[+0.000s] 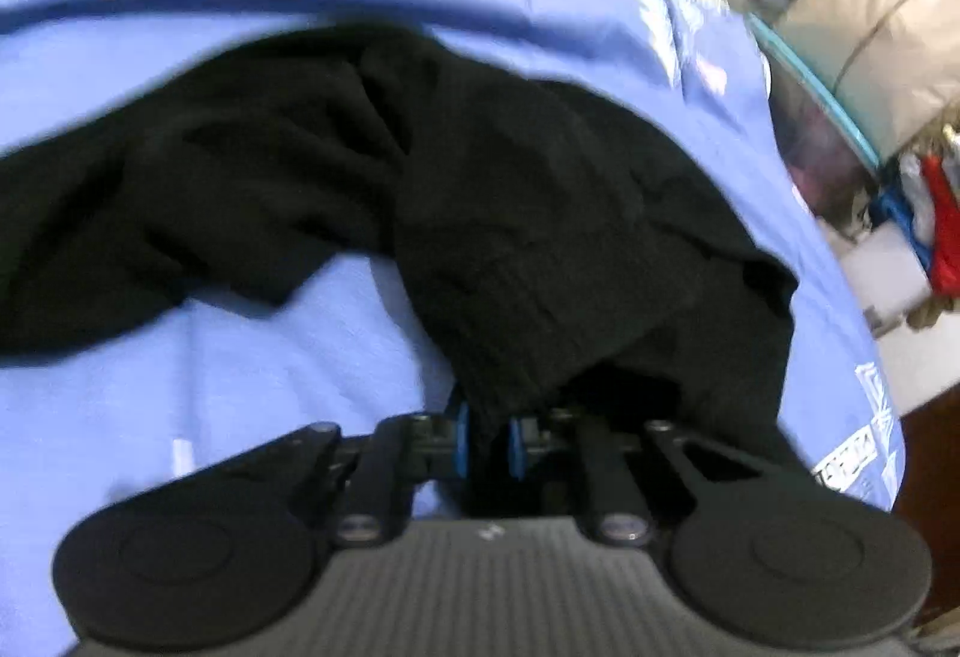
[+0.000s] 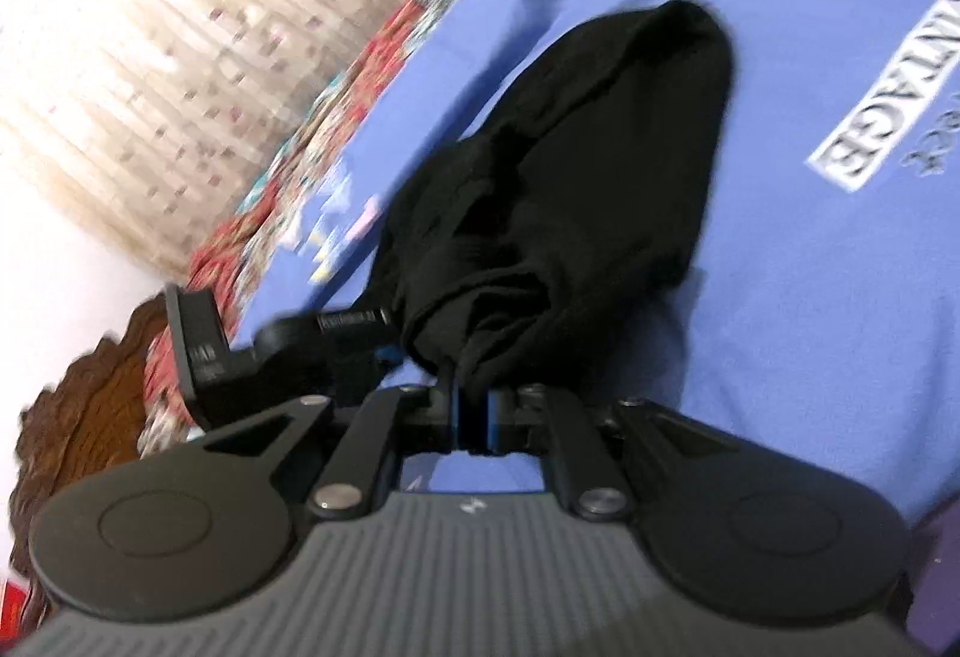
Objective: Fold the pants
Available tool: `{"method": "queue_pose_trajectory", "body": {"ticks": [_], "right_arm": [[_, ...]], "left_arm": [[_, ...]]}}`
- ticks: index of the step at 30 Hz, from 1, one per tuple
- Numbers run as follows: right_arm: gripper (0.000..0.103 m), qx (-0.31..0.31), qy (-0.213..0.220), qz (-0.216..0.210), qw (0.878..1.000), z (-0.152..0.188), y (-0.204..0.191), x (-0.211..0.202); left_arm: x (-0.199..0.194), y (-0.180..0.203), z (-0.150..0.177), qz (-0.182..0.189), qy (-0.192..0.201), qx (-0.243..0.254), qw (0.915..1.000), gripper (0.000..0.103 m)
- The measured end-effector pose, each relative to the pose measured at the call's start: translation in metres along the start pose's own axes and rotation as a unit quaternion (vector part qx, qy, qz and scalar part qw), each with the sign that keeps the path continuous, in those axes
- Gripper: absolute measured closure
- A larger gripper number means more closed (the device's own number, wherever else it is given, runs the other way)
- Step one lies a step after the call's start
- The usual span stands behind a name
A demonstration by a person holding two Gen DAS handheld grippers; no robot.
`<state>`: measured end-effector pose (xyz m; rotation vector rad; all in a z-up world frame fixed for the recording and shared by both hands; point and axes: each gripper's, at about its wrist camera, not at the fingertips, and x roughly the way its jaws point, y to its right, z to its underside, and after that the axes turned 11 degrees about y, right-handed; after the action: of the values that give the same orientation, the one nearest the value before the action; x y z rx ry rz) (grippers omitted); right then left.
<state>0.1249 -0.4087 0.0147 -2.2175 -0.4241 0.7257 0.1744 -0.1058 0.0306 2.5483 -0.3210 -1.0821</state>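
Black pants (image 1: 420,189) lie bunched on a blue printed bedsheet (image 1: 240,369). My left gripper (image 1: 486,444) is shut on a fold of the pants, with cloth pinched between its blue pads. One leg trails off to the left. In the right wrist view the pants (image 2: 570,189) rise from my right gripper (image 2: 474,420), which is shut on another bunched part of them. The other gripper (image 2: 264,351) shows just left of it, close by. Both views are motion-blurred.
The sheet (image 2: 840,297) carries white lettering. A patterned quilt edge (image 2: 336,117) and a carved wooden headboard (image 2: 90,417) lie left. Plastic storage bins (image 1: 810,27) and bagged items (image 1: 936,225) stand beyond the bed's right edge.
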Motion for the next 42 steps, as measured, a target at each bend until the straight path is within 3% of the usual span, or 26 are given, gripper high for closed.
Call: {"method": "queue_pose_trajectory", "body": {"ticks": [3,7,11,13,16,18,21,23,26,27,30,31,34,36,39,41,42], "right_arm": [[0.092,-0.030,-0.048,-0.036,0.998,0.013,-0.018,0.011],[0.092,-0.063,-0.125,-0.100,0.985,0.039,-0.054,0.028],[0.092,-0.085,-0.237,-0.186,0.950,0.077,-0.104,0.057],[0.088,-0.114,-0.286,-0.209,0.928,0.104,-0.131,0.074],[0.080,-0.159,-0.347,-0.185,0.906,0.144,-0.157,0.106],[0.075,-0.186,-0.369,-0.148,0.899,0.157,-0.166,0.120],[0.071,-0.205,-0.371,-0.140,0.895,0.143,-0.176,0.117],[0.070,-0.206,-0.365,-0.153,0.895,0.122,-0.183,0.110],[0.063,-0.221,-0.312,-0.146,0.912,0.080,-0.194,0.110],[0.056,-0.231,-0.289,-0.132,0.920,0.068,-0.197,0.111],[0.042,-0.273,-0.205,-0.082,0.937,0.035,-0.226,0.162],[0.036,-0.279,-0.185,-0.075,0.939,0.030,-0.234,0.185],[0.029,-0.280,-0.163,-0.054,0.944,0.015,-0.248,0.264],[0.021,-0.308,-0.190,-0.041,0.931,0.026,-0.264,0.323],[0.019,-0.376,-0.218,-0.001,0.901,0.045,-0.268,0.382],[0.019,-0.388,-0.251,0.022,0.886,0.059,-0.254,0.409],[0.019,-0.381,-0.269,0.040,0.884,0.061,-0.240,0.420]], "left_arm": [[-0.051,-0.015,-0.004,0.003,0.038,0.006,0.9993,0.092],[-0.141,-0.065,0.000,-0.003,0.088,-0.028,0.9957,0.092],[-0.234,-0.127,0.029,-0.022,0.129,-0.082,0.9880,0.092],[-0.261,-0.146,0.049,-0.060,0.144,-0.087,0.9840,0.092],[-0.263,-0.175,0.076,-0.108,0.124,-0.102,0.9811,0.092],[-0.249,-0.191,0.091,-0.113,0.106,-0.137,0.9785,0.092],[-0.234,-0.198,0.104,-0.126,0.109,-0.152,0.9744,0.087],[-0.230,-0.202,0.104,-0.129,0.116,-0.156,0.9725,0.074],[-0.226,-0.207,0.105,-0.120,0.124,-0.157,0.9725,0.067],[-0.224,-0.207,0.105,-0.116,0.125,-0.156,0.9730,0.067],[-0.223,-0.202,0.102,-0.105,0.133,-0.137,0.9760,0.076],[-0.224,-0.200,0.102,-0.106,0.135,-0.125,0.9773,0.084],[-0.227,-0.196,0.104,-0.109,0.135,-0.107,0.9790,0.084],[-0.228,-0.195,0.103,-0.115,0.131,-0.104,0.9792,0.079],[-0.226,-0.191,0.099,-0.126,0.130,-0.094,0.9789,0.059],[-0.222,-0.187,0.096,-0.136,0.130,-0.082,0.9788,0.030],[-0.219,-0.185,0.095,-0.141,0.134,-0.074,0.9781,0.025]]}}
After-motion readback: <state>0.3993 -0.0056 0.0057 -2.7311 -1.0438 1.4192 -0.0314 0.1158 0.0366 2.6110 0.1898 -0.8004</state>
